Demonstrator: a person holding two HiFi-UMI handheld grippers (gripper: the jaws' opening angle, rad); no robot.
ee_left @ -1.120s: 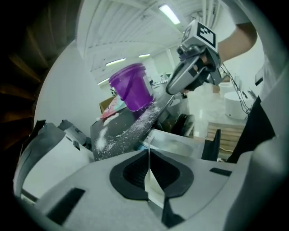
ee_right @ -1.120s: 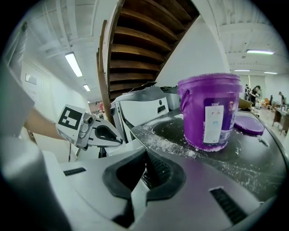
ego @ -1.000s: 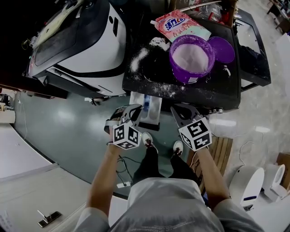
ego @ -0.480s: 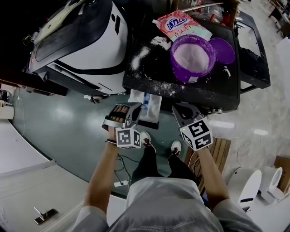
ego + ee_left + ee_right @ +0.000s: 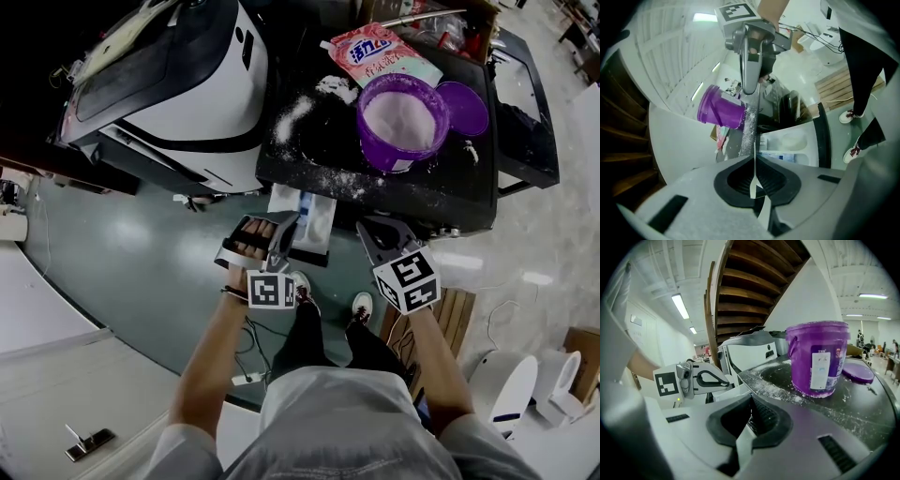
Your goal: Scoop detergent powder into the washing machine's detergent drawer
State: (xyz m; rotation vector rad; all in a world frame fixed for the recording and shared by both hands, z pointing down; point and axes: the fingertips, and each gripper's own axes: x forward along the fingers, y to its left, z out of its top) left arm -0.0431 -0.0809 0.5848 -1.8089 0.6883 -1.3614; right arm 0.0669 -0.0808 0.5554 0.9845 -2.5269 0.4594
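**Both grippers closed and empty at the open drawer**

Nearest the person, the left gripper (image 5: 272, 234) and right gripper (image 5: 375, 234) are held side by side, each with its jaws pressed together and nothing between them. The drawer (image 5: 322, 225) lies between them, pulled out from under the near edge of the black top (image 5: 323, 155). The left gripper's tips sit just beside its left edge, while the right gripper stands apart on its right. Farther on, loose powder (image 5: 291, 117) is scattered over the top. The open purple tub (image 5: 386, 161), holding white powder, stands right of centre, with its lid (image 5: 466, 105) flat against its right side. A pink bag (image 5: 380, 54) lies at the far edge.
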